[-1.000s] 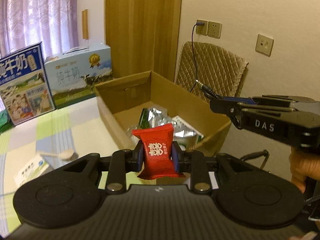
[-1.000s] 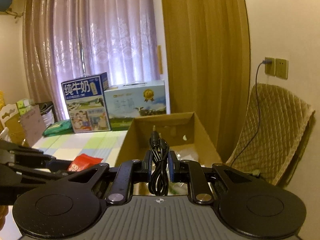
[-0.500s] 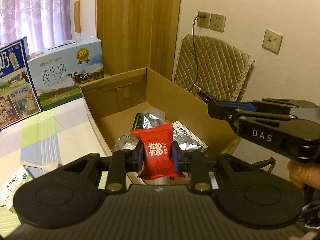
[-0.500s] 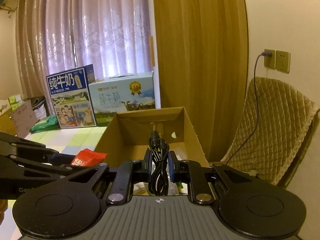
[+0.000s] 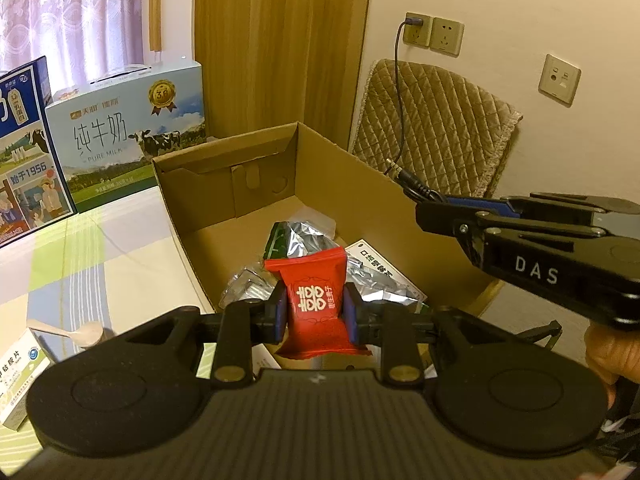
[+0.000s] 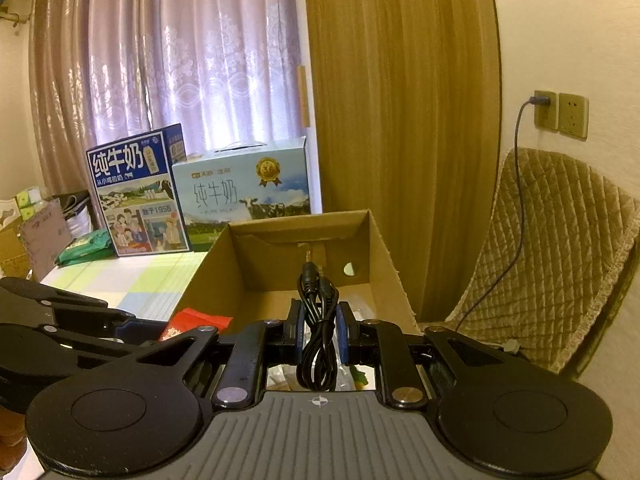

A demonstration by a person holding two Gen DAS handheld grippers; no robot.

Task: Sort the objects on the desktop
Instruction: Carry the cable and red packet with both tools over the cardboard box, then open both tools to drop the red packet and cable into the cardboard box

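My left gripper (image 5: 315, 307) is shut on a red candy packet (image 5: 316, 304) and holds it over the near end of an open cardboard box (image 5: 224, 160). Silver foil packets (image 5: 296, 240) and a white printed box (image 5: 380, 270) lie inside the cardboard box. My right gripper (image 6: 318, 326) is shut on a coiled black audio cable (image 6: 316, 340), its jack plugs pointing up, above the near edge of the cardboard box (image 6: 384, 248). The right gripper (image 5: 432, 200) also shows at the right in the left wrist view, over the box's right wall.
Two milk cartons (image 5: 120, 128) stand at the back of the table. A wooden spoon (image 5: 68, 330) and a small medicine box (image 5: 18, 368) lie on the checked tablecloth at the left. A padded chair (image 5: 432, 128) stands to the right, with a wall socket (image 5: 416, 30) above it.
Both grippers have moved forward toward the cardboard box, which now looks larger and closer. Each still holds its object.
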